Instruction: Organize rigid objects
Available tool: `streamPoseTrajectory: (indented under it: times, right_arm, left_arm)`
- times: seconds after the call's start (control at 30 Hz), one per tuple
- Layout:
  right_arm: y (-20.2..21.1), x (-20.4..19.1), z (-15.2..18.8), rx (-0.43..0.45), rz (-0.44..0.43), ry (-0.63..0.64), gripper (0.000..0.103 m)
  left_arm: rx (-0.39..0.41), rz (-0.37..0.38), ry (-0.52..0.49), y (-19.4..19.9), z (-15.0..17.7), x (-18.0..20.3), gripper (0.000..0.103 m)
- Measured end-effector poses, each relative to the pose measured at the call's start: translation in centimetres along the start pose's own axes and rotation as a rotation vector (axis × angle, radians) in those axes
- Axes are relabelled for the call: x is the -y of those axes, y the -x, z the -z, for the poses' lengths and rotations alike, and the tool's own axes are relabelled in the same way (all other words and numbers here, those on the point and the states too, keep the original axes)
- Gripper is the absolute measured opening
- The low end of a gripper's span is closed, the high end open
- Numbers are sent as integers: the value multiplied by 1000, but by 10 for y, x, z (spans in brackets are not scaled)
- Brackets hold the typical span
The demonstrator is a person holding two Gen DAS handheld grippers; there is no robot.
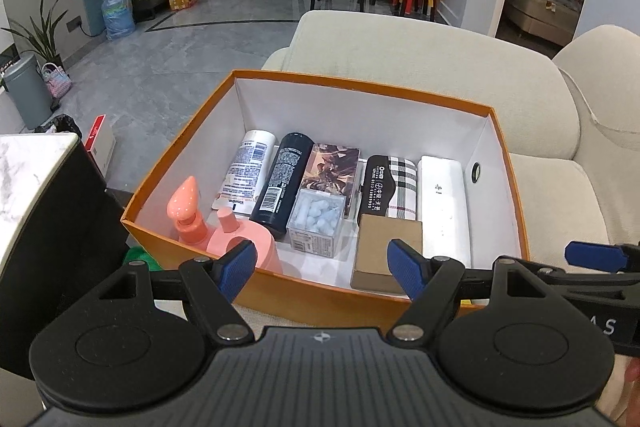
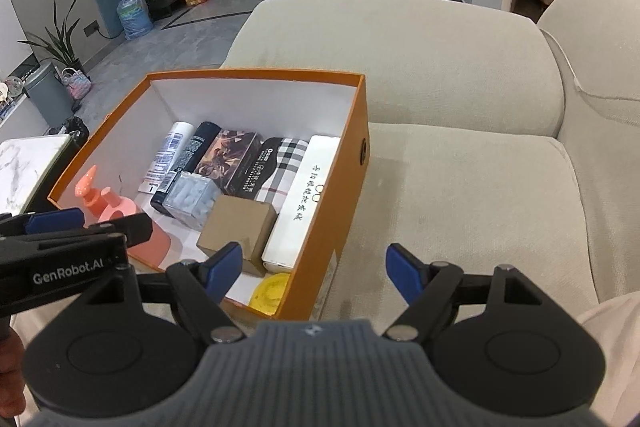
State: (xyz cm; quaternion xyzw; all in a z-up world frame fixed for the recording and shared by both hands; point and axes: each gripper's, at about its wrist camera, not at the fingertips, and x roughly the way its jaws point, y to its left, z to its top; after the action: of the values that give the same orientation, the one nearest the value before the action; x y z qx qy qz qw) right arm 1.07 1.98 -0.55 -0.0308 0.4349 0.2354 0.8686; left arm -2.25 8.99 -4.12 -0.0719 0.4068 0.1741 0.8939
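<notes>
Rigid objects lie inside the orange cardboard box (image 1: 192, 143) with white walls, which sits on the beige fabric sofa (image 2: 460, 187). In it you see, from left to right, a pink pump bottle (image 1: 192, 215), a white tube (image 1: 248, 167), a dark blue can (image 1: 282, 179), a clear plastic cube (image 1: 316, 223), a checked case (image 1: 394, 183), a brown cardboard carton (image 1: 386, 255) and a long white box (image 1: 442, 203). Your left gripper (image 1: 322, 267) hangs over the near wall of the box, its 2 blue fingers apart with nothing between them. Your right gripper (image 2: 314, 269) stands over the near right corner, also apart and empty.
</notes>
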Motion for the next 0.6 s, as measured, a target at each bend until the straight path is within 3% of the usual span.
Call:
streamPoseTrajectory:
  times: [0.6]
  right_arm:
    - [9,-6,2,11,-4,23,79]
  left_arm:
    - [36,-6,2,12,2,-2,88]
